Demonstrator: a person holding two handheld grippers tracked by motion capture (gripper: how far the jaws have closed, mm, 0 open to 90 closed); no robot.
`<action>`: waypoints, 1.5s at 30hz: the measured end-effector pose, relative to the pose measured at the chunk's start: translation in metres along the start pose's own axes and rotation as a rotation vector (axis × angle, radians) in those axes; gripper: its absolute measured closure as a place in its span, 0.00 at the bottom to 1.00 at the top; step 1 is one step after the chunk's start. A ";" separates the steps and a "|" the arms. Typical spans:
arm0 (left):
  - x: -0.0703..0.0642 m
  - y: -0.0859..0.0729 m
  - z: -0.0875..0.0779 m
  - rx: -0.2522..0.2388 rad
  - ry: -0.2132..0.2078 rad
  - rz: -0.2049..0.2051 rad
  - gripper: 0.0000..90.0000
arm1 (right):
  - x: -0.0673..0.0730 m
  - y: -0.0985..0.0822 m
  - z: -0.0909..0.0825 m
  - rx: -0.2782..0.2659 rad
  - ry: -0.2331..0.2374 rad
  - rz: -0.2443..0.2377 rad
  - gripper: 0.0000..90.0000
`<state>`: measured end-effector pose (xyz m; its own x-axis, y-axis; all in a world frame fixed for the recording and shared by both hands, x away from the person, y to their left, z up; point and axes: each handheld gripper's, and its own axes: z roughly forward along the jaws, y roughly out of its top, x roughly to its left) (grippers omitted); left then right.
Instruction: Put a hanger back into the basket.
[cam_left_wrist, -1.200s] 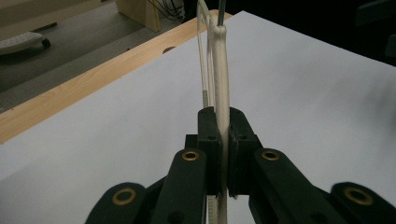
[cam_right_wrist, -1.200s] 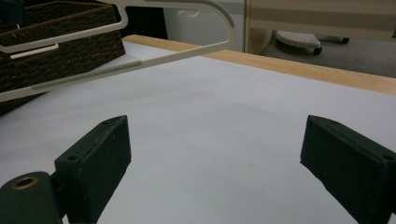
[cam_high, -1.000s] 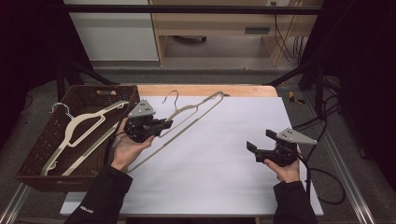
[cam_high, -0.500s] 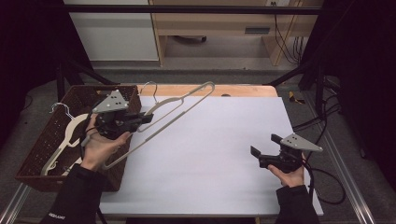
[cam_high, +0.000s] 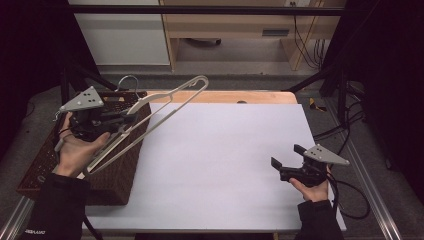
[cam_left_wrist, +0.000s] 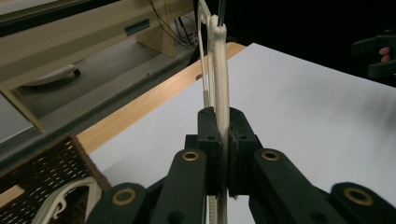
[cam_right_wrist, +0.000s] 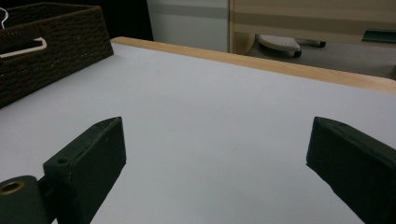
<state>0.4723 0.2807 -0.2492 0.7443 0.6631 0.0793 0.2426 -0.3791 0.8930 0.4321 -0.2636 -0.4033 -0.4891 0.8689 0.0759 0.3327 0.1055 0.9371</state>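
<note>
While the high view looks down on the table, the left gripper (cam_high: 120, 120) is clamped on a cream hanger (cam_high: 165, 102), held in the air above the near edge of the wicker basket (cam_high: 112, 182) at the table's left side. That hanger's long axis runs on a slant, from low beside the left hand (cam_high: 75, 150) up toward the far middle of the white table (cam_high: 220, 165), with its metal hook rising at the far left end. The right gripper (cam_high: 286, 162) hovers near the table's right front corner, jaws spread apart with nothing between them. One hanger is held and two grippers are in sight.

From the left gripper view, the two black jaws are pressed together on the hanger (cam_left_wrist: 221, 70), whose cream bar runs straight away from the camera between the pads. A second hanger (cam_left_wrist: 70, 203) lies in the basket (cam_left_wrist: 42, 175) at lower left.

From the right gripper view, the jaws stand wide over bare table (cam_right_wrist: 215, 112), touching nothing. The basket (cam_right_wrist: 51, 51) sits at the far left, a cream hanger (cam_right_wrist: 25, 48) lying at its rim.
</note>
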 end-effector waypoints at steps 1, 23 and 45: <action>0.003 -0.001 -0.003 0.000 0.007 0.003 0.96 | 0.000 0.000 0.000 0.000 0.005 0.000 0.06; 0.080 -0.047 -0.048 0.039 0.106 -0.089 0.96 | 0.001 0.000 0.003 0.014 0.011 -0.002 0.06; 0.118 -0.104 -0.064 0.146 0.192 -0.159 0.96 | 0.001 0.000 0.004 0.017 0.014 0.002 0.06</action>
<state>0.4945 0.4396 -0.3041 0.5616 0.8265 0.0386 0.4439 -0.3403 0.8290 0.4347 -0.2608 -0.4050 -0.4995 0.8624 0.0830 0.3472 0.1115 0.9311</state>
